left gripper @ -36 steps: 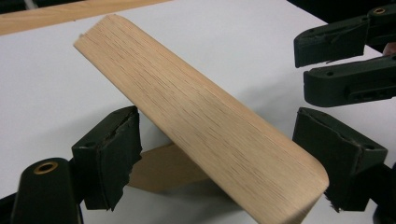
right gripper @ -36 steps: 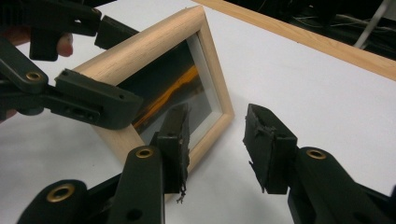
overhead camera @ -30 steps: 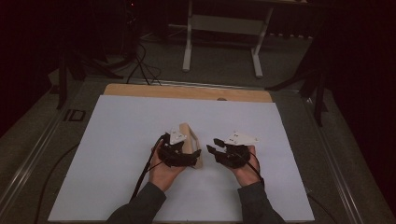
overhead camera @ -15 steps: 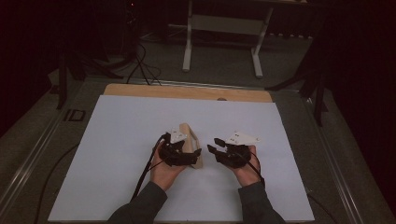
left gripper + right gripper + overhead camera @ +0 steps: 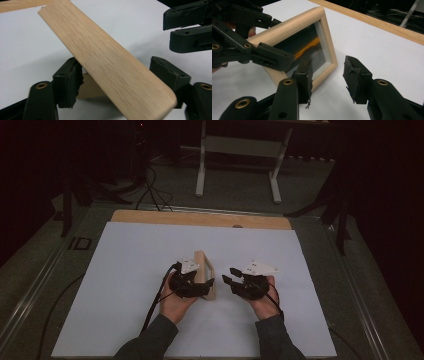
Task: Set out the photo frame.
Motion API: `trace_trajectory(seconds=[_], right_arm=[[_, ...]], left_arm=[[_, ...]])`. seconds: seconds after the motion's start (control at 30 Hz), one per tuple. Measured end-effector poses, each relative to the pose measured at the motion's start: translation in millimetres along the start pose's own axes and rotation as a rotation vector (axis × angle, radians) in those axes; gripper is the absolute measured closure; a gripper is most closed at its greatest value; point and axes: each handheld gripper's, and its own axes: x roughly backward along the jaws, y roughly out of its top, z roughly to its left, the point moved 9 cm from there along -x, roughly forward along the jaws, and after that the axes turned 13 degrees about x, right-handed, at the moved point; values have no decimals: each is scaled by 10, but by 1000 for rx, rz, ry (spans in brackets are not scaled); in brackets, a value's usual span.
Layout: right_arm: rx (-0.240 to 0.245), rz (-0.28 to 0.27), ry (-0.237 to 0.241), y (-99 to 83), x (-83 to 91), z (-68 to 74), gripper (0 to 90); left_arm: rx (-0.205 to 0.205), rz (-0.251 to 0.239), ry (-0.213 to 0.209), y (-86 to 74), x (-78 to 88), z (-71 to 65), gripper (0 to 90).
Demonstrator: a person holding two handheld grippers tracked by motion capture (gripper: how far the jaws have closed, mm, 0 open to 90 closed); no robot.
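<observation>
High view: light wooden picture frame (image 5: 206,279) stands on edge on the white sheet (image 5: 125,270), mid-table between both hands. Left gripper (image 5: 207,287) straddles the frame's top rail; jaws have just been closing, the left pad touching the wood, the other not clearly pressing. Right gripper (image 5: 328,75) parted, holding nothing, just beside the frame.

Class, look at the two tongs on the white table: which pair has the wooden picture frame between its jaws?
The left tongs: the picture frame sits between their jaws, which have just been closing. The right tongs stand beside it with nothing between their jaws.
</observation>
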Motion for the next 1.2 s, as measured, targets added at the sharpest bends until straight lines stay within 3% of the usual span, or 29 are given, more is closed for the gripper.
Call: trace_trajectory(seconds=[0.5, 1.07, 1.2], right_arm=[[-6, 0, -1, -14, -4, -10, 566], [-15, -2, -10, -23, 7, -37, 555], [-15, -1, -13, -28, 9, -46, 554]], left_arm=[[14, 9, -4, 17, 65, 82, 468], [-3, 8, 4, 54, 83, 139, 534], [-24, 9, 7, 54, 89, 134, 545]])
